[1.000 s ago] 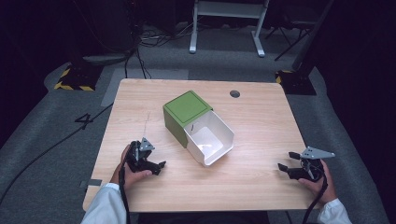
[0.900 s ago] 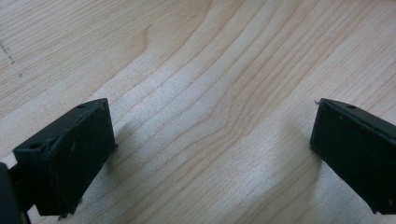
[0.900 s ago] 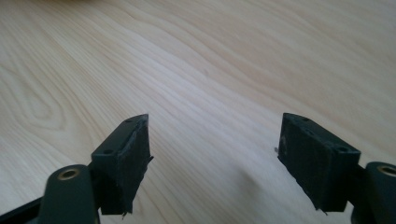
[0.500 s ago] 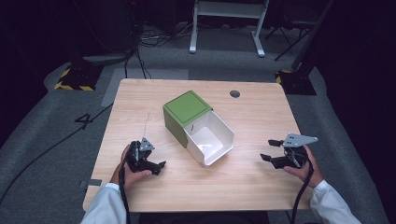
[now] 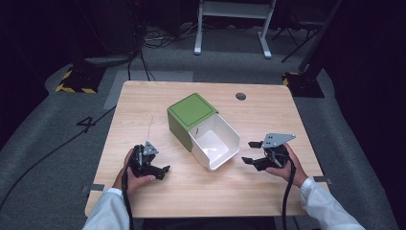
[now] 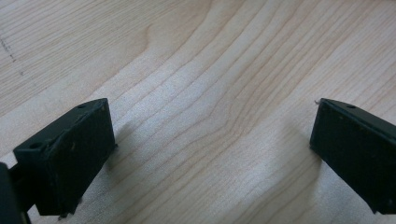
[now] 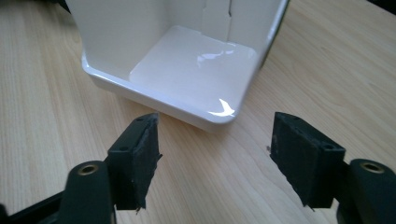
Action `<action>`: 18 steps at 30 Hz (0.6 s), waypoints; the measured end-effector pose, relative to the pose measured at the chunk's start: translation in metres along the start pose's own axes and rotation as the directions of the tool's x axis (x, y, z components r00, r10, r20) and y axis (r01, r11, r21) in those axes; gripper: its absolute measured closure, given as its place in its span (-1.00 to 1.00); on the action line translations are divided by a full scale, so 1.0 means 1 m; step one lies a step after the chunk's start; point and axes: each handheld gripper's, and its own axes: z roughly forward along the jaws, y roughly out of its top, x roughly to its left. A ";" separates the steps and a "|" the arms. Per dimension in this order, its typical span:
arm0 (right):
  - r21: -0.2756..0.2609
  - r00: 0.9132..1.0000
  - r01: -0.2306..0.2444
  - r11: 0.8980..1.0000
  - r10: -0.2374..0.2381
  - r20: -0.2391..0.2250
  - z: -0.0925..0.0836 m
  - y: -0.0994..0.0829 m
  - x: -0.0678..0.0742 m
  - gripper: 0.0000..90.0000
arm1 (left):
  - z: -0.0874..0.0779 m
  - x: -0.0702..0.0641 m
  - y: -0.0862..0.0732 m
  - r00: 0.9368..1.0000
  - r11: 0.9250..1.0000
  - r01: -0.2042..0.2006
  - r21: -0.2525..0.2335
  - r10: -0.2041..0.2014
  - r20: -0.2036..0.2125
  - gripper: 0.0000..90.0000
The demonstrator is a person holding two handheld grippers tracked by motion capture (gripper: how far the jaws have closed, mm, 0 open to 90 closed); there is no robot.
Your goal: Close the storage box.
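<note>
A green box (image 5: 190, 116) stands in the middle of the wooden table (image 5: 143, 103), with a white drawer (image 5: 214, 142) pulled out of it toward the front right. The drawer (image 7: 187, 65) is empty inside. My right gripper (image 5: 250, 152) is open just right of the drawer's front corner, its jaws spread and pointing at it (image 7: 215, 158). My left gripper (image 5: 163, 170) rests low on the table at the front left, apart from the box. It is open over bare wood (image 6: 212, 135).
A dark round hole (image 5: 241, 96) sits in the table top at the back right. Cables trail from both grippers toward the front edge. Beyond the table are grey floor, cables and a white stand (image 5: 234, 19).
My right gripper has moved left and away from the front edge, toward the drawer's front corner. The left gripper and the box have stayed put.
</note>
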 end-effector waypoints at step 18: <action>0.058 0.994 0.096 0.994 -0.093 -0.064 0.051 0.016 0.021 -0.19 | -0.001 -0.001 -0.001 1.000 1.000 0.001 0.000 -0.001 -0.005 -0.99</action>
